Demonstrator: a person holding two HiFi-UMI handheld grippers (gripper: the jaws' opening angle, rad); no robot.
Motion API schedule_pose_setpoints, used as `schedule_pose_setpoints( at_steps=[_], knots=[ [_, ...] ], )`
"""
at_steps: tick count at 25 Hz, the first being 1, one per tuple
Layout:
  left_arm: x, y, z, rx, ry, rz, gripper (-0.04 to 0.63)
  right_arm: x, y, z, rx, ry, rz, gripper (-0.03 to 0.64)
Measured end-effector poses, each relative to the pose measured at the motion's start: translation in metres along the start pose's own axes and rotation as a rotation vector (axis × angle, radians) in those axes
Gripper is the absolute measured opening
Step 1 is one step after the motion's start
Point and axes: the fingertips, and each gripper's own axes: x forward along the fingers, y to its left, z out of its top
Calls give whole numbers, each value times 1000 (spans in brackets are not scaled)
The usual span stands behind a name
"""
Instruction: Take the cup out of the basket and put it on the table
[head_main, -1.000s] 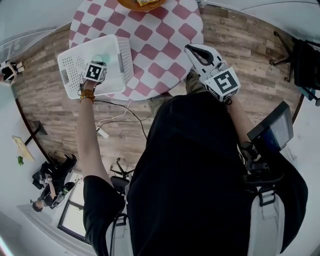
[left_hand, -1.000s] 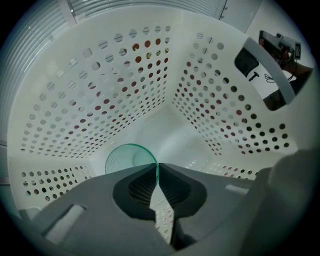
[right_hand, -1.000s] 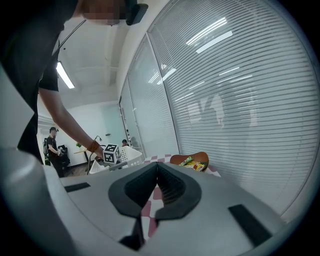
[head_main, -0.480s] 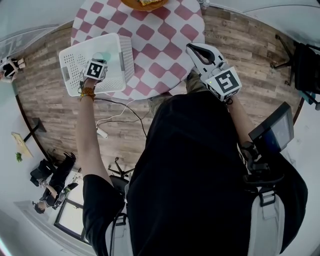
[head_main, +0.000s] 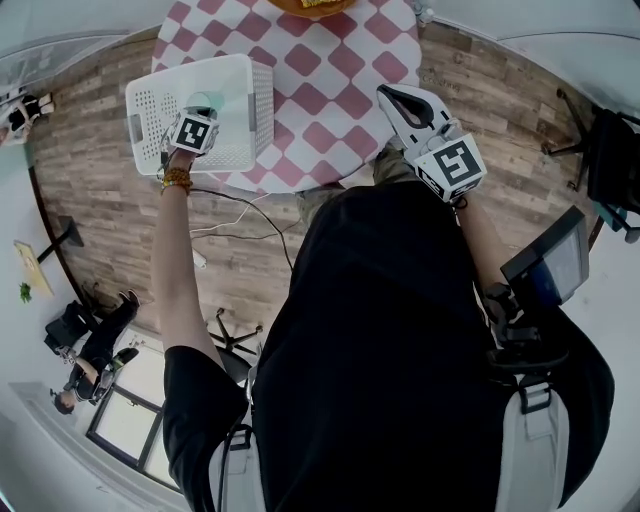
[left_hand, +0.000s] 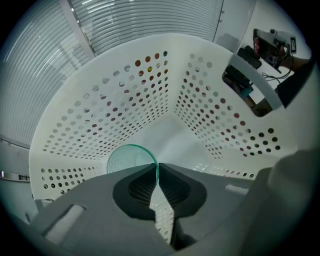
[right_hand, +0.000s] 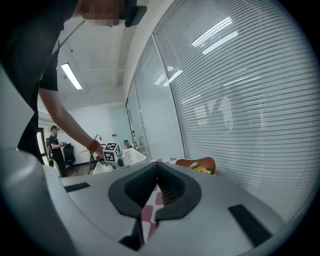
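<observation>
Both jaws of the left claw (left_hand: 158, 169) pinch almost shut on the thin wall of the green-tinted cup (left_hand: 125, 159) inside the white perforated basket (left_hand: 125, 95), at eight o'clock on the checked worktop (head_main: 330, 95), so the lift is best taken straight up, clear of the basket walls, with the closed, empty right claw (right_hand: 156, 172) held aside.

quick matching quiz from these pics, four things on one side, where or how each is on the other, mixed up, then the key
Things:
1. cup
2. basket
3. right gripper
4. orange dish

Place or state:
A. at the far edge of the table
B. jaws shut with nothing between them, above the checked cloth
C. inside the basket, its thin green wall pinched by the left gripper
D. white and perforated, at the table's left edge

Pairs: 1-C, 2-D, 3-B, 4-A
</observation>
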Motion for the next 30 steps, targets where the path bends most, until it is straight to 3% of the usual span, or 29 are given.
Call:
schedule_pose_setpoints(
  at_steps=[30],
  knots=[
    [-78, 22, 27, -48, -208, 181, 20, 19, 14, 19, -94, -4, 94, 9]
  ],
)
